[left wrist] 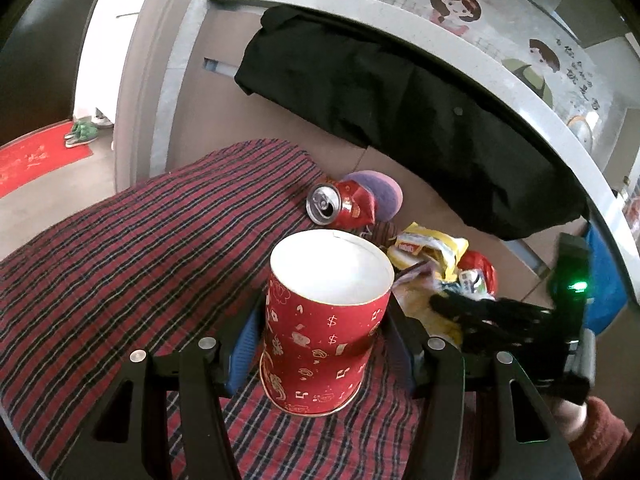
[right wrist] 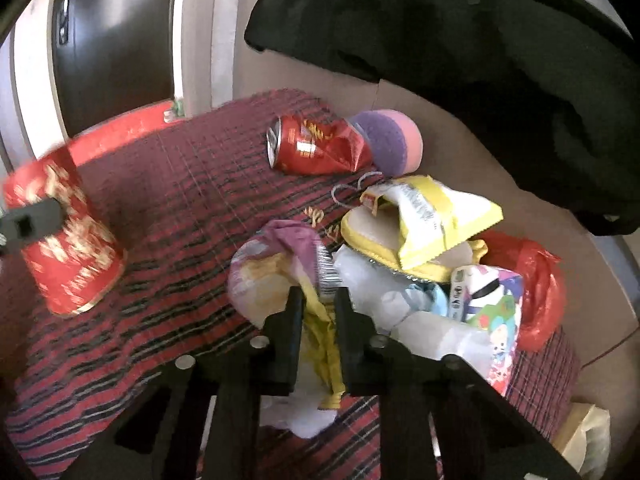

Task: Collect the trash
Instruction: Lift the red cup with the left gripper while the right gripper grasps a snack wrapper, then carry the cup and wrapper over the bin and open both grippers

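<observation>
Left wrist view shows the left gripper (left wrist: 326, 344) clamped on a red paper cup (left wrist: 324, 320) printed with gold signs, its blue pads against both sides of the cup, which stands upright with its open mouth up on the red plaid cloth (left wrist: 120, 248). Beyond the cup, toward the far edge of the cloth, a crushed red drink can (left wrist: 340, 204) lies on its side, touching a purple and pink ball (left wrist: 384, 196). Near the right edge of the cloth sits a heap of trash, topped by a yellow snack wrapper (left wrist: 432, 246) with a red plastic bag (left wrist: 480, 268) just behind it. A black garment (left wrist: 400, 104) hangs over a grey rail above. Right wrist view shows the right gripper (right wrist: 318, 304) with its jaws drawn together on a crumpled yellow and purple wrapper (right wrist: 280, 264) at the near side of the heap; the wrapper's yellow foil runs down between the fingers. A cartoon-printed packet (right wrist: 492, 304) lies just right of it. The same view blurs the cup at the cloth's left side.
</observation>
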`<state>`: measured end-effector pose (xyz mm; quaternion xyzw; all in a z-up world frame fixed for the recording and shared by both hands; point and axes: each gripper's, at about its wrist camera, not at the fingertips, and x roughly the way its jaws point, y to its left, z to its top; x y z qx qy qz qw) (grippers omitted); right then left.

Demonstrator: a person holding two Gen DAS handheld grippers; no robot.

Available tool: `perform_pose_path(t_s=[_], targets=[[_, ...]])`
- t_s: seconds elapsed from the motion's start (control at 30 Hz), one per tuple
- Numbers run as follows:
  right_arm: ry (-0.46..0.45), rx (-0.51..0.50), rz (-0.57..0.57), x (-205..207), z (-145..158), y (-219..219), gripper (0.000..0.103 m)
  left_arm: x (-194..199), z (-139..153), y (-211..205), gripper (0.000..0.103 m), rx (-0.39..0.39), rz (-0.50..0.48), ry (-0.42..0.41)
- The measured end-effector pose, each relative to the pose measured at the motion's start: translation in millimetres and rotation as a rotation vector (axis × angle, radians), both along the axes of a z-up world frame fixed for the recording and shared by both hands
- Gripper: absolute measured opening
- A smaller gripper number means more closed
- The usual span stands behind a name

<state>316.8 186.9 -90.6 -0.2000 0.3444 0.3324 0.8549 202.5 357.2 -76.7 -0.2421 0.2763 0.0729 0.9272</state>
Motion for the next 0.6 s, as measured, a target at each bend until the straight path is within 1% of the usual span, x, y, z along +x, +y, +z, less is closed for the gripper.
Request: perform_pose_path(t_s=[0.07, 0.2, 0.33, 0.5, 0.6], targets=[[-0.030, 0.052, -0.007, -6, 18, -12, 0.010, 1, 8, -6, 0.057, 0.038, 0.020, -0.006], [-0.104, 0.133, -0.028, -17, 54, -38, 0.010, 1, 30, -25, 0.057, 0.111, 0.048, -0.046], [-0.148, 0.191, -0.077, -28, 84, -74, 0.010, 6, 55, -59, 0.057, 0.174, 0.024, -0.088], [-0.198, 0.257, -0.165, -44, 112, -140, 0.010, 16, 85, -121, 0.057, 0.238, -0.043, -0.148], [-0.222, 0.289, -0.227, -51, 123, -186, 0.010, 22, 100, -171, 0.057, 0.280, -0.092, -0.196]])
